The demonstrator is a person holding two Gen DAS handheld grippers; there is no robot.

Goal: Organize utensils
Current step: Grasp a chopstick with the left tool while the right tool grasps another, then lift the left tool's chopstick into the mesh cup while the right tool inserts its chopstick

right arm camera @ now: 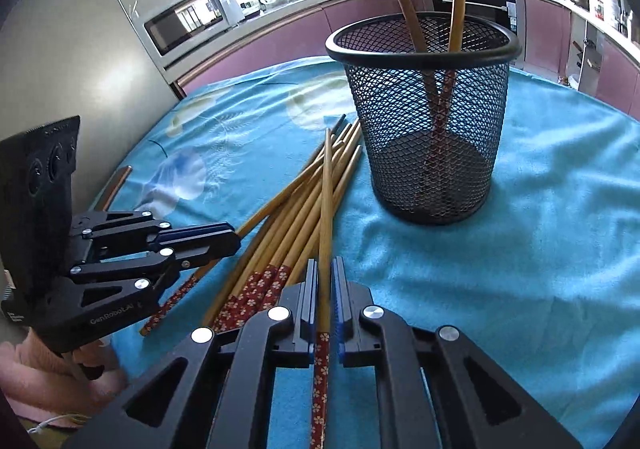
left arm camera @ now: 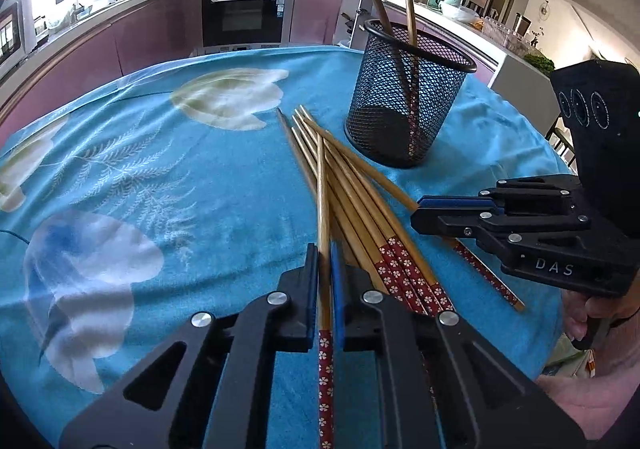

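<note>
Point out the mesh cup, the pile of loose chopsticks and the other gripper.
mesh cup (right arm camera: 424,49), right wrist view, front rim.
loose chopsticks (left arm camera: 360,189), left wrist view, bare wooden shafts.
right gripper (left arm camera: 416,211), left wrist view, tip.

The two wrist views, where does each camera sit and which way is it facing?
Left wrist: sits on the left tool, looking down along its fingers over the blue cloth at the chopstick pile and mesh cup; the right tool and a hand show at right.
Right wrist: sits on the right tool, facing the same pile and cup; the left tool shows at left.
Shared: pile, cup, cloth; each tool is shut on one chopstick.
</note>
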